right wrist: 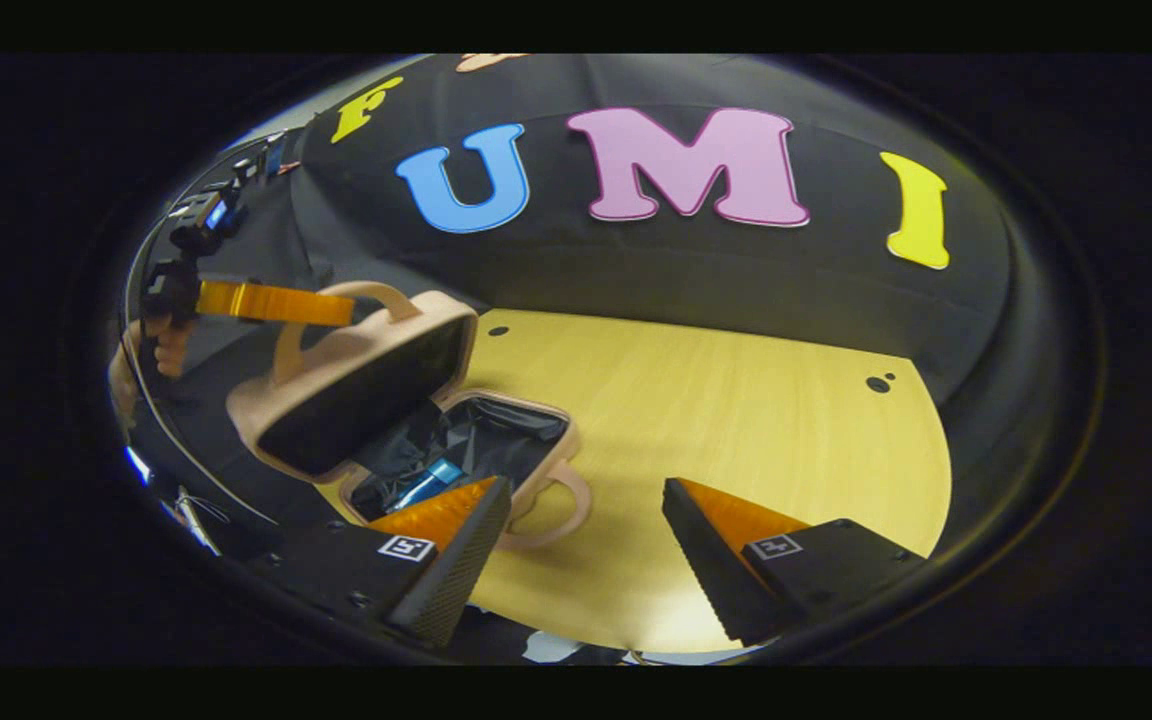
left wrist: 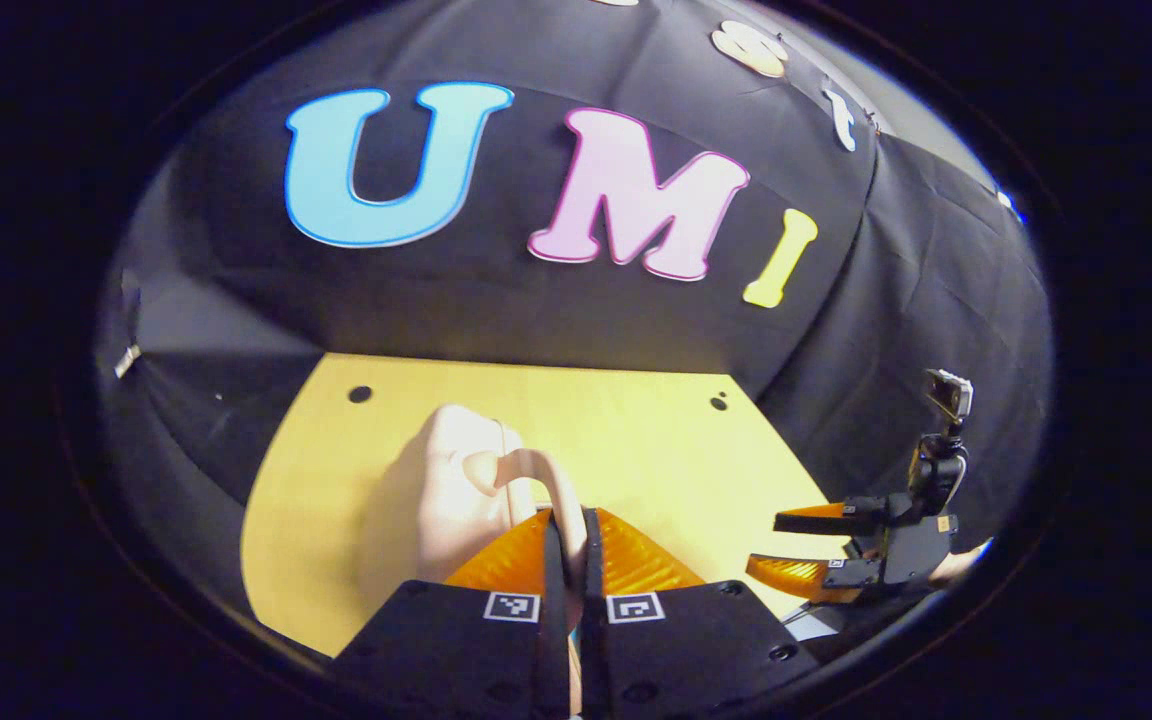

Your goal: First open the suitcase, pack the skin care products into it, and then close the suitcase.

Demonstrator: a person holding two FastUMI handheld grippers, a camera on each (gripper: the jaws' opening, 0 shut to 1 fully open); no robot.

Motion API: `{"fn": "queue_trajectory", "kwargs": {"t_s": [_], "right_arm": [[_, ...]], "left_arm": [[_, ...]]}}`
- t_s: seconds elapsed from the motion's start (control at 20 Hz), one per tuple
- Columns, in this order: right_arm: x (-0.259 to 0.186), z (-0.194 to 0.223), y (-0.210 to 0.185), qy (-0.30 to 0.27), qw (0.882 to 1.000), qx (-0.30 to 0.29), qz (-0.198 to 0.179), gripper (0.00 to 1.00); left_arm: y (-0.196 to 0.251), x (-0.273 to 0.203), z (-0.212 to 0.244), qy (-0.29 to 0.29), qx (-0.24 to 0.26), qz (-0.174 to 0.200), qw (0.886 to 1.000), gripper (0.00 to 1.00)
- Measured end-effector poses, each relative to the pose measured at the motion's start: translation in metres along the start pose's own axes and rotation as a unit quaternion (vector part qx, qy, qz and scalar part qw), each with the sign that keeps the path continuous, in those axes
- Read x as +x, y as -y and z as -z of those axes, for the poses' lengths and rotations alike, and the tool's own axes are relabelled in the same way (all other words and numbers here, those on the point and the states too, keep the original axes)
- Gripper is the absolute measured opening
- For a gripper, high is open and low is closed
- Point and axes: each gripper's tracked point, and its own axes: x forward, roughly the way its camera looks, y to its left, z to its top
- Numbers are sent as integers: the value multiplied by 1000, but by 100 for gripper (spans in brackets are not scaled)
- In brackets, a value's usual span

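Pinching the lid handle [left wrist: 536,470], the left claw [left wrist: 568,530] is seen holding the suitcase lid [right wrist: 356,385] tilted at left of frame; the right claw [right wrist: 586,530] is spread, nearer the open base [right wrist: 536,415].

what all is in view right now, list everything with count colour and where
suitcase: 1, pale pink with black lining, left side of the table, lid raised partway
lid handle: 1, pale pink, pinched between the left gripper's fingers
skin care product: 1, blue, lying inside the suitcase
table: 1, light wood, under the suitcase
left gripper: 1, black and orange, shut on the lid handle
right gripper: 1, black and orange, open above the table near the suitcase
hand: 1, holding the left gripper, far left in the right gripper view
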Motion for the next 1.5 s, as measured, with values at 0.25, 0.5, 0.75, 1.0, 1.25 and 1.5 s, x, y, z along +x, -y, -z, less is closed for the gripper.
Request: {"fn": "queue_trajectory", "kwargs": {"t_s": [0.25, 0.5, 0.75, 1.0, 1.25, 1.5], "right_arm": [[-28, 12, 43, -1, 1000, 7, 19, 97], [-42, 32, 65, -4, 999, 32, 35, 97], [-53, 40, 80, 4, 998, 41, 51, 97], [-55, 33, 83, 26, 997, 43, 60, 97], [-72, -32, 88, 108, 991, 18, 83, 98], [-121, -127, 93, 230, 964, -38, 130, 98]], "left_arm": [[8, 70, 84, -82, -33, 39, 995, 10], [20, 104, 128, -146, -26, 18, 989, 11], [14, 111, 134, -162, 29, -40, 985, 25], [22, 78, 70, -53, 97, -77, 991, 78], [71, 20, -24, 85, 144, -89, 982, 90], [120, -32, -95, 200, 161, -82, 963, 92]]}}
